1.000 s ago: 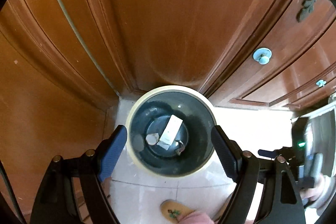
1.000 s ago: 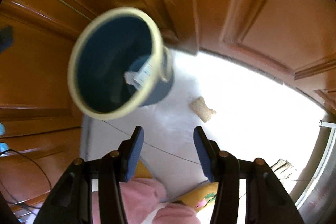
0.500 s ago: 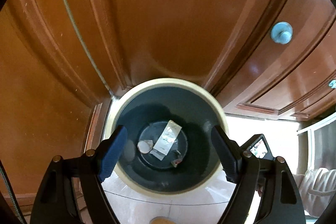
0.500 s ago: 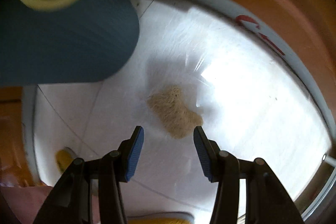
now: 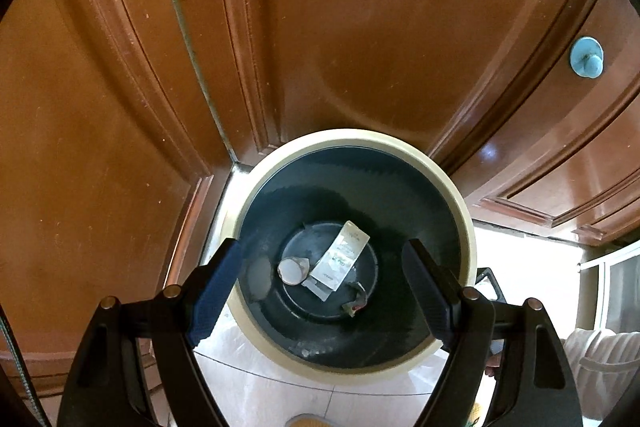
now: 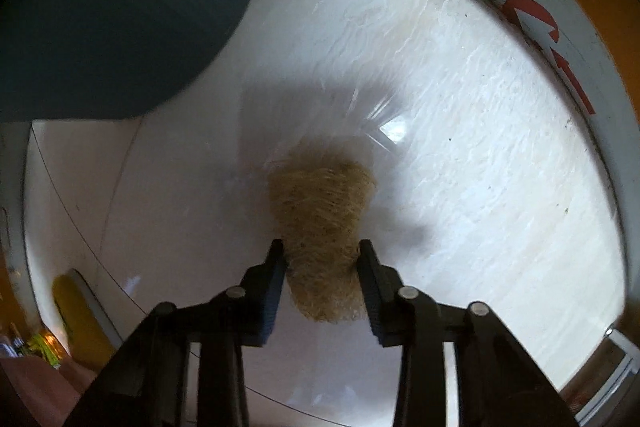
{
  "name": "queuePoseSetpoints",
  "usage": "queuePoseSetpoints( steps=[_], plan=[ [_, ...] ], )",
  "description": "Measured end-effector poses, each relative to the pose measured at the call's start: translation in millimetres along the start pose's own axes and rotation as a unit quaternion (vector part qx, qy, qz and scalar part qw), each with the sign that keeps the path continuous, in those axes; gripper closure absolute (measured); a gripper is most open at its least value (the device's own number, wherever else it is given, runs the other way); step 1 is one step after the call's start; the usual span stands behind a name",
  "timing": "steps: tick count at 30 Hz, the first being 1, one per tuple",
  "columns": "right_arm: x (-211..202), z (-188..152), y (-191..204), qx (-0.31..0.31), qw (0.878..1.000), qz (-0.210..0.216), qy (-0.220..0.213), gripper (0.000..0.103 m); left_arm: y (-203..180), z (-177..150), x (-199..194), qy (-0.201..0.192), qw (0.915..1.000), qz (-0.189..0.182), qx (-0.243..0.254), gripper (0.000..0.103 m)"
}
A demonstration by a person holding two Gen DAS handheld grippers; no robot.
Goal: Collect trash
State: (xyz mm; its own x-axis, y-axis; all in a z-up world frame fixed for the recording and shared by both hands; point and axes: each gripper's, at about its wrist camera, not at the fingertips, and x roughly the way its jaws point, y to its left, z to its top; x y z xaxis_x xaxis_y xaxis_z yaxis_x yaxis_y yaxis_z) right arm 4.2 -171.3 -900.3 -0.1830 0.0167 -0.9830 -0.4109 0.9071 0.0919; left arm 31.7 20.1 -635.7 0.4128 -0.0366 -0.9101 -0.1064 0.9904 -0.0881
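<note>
A dark blue waste bin [image 5: 460, 211] with a cream rim stands on the floor against wooden doors. Inside it lie a white sachet [image 5: 340, 259], a round pale disc [image 5: 292, 271] and a small wrapper scrap [image 5: 354, 303]. My left gripper [image 5: 322, 247] hangs open just above the bin's mouth with nothing between its fingers. In the right wrist view a tan fibrous clump [image 6: 320, 203] lies on the white floor beside the bin's wall [image 6: 120, 7]. My right gripper [image 6: 321, 247] points almost straight down and its jaws are closing, the blue pads pinching the clump's near half.
Brown panelled cabinet doors [image 5: 320, 27] rise behind the bin, one with a pale blue knob [image 5: 586, 57]. A red arrow mark [image 6: 536, 23] sits on the white floor edge. A yellow slipper [image 6: 80, 311] lies at lower left and a light sleeve [image 5: 600, 355] shows at right.
My right gripper dropped onto the tan clump and its jaws narrowed around it. The left gripper sank closer to the bin's mouth, still just as wide.
</note>
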Motion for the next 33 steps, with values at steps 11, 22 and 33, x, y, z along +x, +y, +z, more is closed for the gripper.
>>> queuePoseSetpoints(
  steps=[11, 22, 33],
  plan=[
    [-136, -38, -20, 0.111, 0.988, 0.089, -0.066, 0.075, -2, 10, -43, 0.02, 0.9994, -0.007, -0.028, 0.022],
    [-375, -52, 33, 0.129, 0.962, 0.173, -0.165, 0.072, -4, 48, -132, 0.043, 0.9989, 0.019, -0.004, 0.022],
    [-424, 4, 91, 0.083, 0.962, 0.165, -0.201, 0.066, 11, 80, -186, 0.029, 0.9994, 0.017, 0.003, 0.022]
  ],
)
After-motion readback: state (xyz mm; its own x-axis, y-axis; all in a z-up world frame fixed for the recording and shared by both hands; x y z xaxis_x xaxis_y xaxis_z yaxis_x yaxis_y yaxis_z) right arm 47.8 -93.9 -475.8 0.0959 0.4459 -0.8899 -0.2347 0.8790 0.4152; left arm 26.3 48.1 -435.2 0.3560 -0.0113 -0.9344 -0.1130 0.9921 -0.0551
